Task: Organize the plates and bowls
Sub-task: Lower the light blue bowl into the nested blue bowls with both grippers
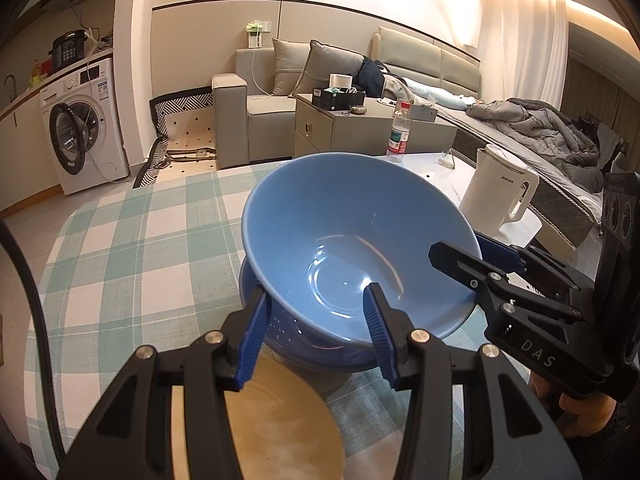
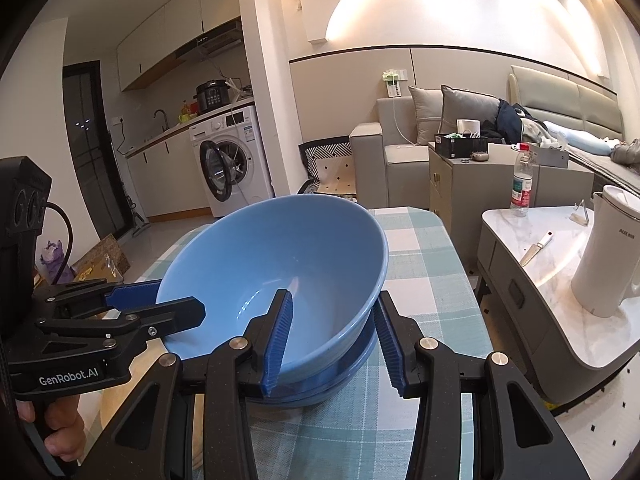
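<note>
— While both tongs straddle the bowl's rim, which is clenched?
— Neither looks clamped. The left gripper (image 1: 316,332) has one finger inside the blue bowl (image 1: 352,240) and one outside, spread. The right gripper (image 2: 332,340) does likewise at centre frame; whether its fingers press the wall, I cannot tell.
— And the bowl?
— Tilted, resting in a darker bowl (image 2: 340,384) on the checked tablecloth (image 1: 132,248). A tan plate (image 1: 280,420) lies bottom centre, a white kettle (image 1: 500,188) at right.

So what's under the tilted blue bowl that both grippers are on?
The tilted blue bowl leans on a second blue bowl nested beneath, standing on the checked tablecloth. A tan plate lies beside the stack. The lower bowl's inside is covered.
</note>
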Demonstrator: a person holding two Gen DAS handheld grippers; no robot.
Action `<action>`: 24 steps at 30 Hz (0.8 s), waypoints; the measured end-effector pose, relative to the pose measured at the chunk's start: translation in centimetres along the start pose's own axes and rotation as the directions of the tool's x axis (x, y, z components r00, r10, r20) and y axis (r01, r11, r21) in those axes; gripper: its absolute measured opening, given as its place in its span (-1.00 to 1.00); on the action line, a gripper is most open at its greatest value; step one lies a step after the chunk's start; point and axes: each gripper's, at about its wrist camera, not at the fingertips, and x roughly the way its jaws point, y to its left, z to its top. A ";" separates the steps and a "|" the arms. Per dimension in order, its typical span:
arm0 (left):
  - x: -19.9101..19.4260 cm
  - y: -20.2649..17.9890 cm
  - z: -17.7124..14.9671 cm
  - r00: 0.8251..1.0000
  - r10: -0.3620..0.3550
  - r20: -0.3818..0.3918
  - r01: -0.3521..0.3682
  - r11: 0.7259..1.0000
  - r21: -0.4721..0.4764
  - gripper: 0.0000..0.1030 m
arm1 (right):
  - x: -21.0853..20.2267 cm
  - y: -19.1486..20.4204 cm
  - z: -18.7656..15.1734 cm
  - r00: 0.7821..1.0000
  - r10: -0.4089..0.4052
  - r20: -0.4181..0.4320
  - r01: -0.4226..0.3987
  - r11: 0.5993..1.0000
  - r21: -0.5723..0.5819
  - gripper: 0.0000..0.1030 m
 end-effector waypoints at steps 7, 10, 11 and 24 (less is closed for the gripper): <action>0.5 0.6 -0.4 1.000 0.016 -0.009 -0.016 1.000 0.002 -0.09 | 0.9 0.2 -0.5 1.000 0.003 -0.017 -0.003 1.000 -0.010 -0.15; 0.8 0.7 -0.6 1.000 0.022 -0.016 -0.022 1.000 0.003 -0.09 | 1.4 0.4 -0.7 1.000 -0.001 -0.026 0.001 1.000 -0.017 -0.15; 0.9 0.8 -0.7 1.000 0.025 -0.018 -0.025 1.000 0.004 -0.09 | 1.6 0.5 -0.8 1.000 -0.003 -0.031 0.002 1.000 -0.020 -0.15; 2.4 1.2 -1.5 0.997 0.052 -0.048 -0.052 0.999 0.014 -0.09 | 3.2 0.8 -2.1 0.997 -0.031 -0.074 0.027 0.998 -0.052 -0.15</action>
